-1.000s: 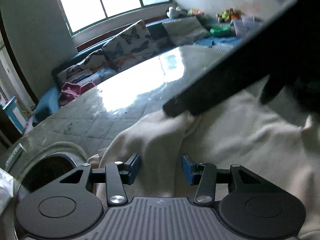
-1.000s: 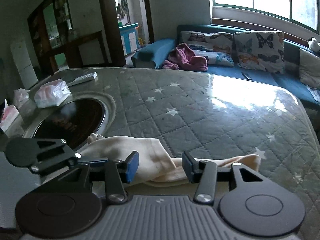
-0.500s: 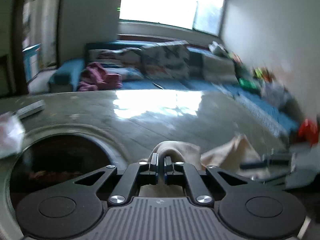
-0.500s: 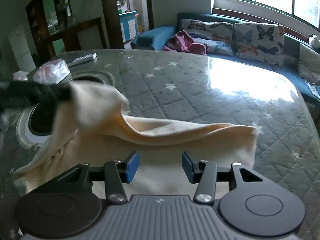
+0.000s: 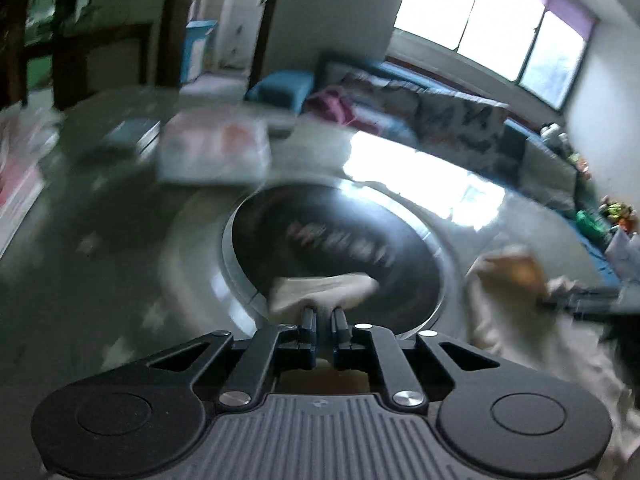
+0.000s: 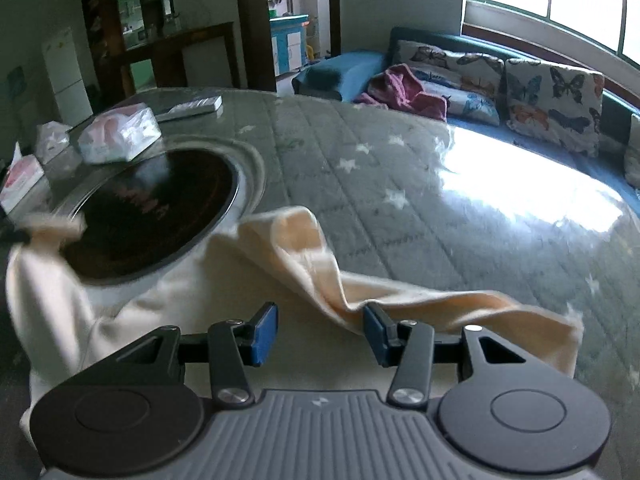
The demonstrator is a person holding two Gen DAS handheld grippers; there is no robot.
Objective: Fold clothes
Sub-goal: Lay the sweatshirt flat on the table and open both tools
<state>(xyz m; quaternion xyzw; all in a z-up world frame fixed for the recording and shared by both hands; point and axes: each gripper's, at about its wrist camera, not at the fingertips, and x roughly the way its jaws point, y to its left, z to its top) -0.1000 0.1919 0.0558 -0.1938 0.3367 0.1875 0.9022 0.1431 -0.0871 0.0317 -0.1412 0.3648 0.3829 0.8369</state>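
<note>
Left gripper, jaws easing apart on a corner of the cream garment draped over the table; right gripper half-open, empty: the corner may slip free

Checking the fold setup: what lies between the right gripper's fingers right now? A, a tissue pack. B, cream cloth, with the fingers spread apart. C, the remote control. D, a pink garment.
B: the right gripper has its blue fingers spread wide over the cream cloth.
</note>
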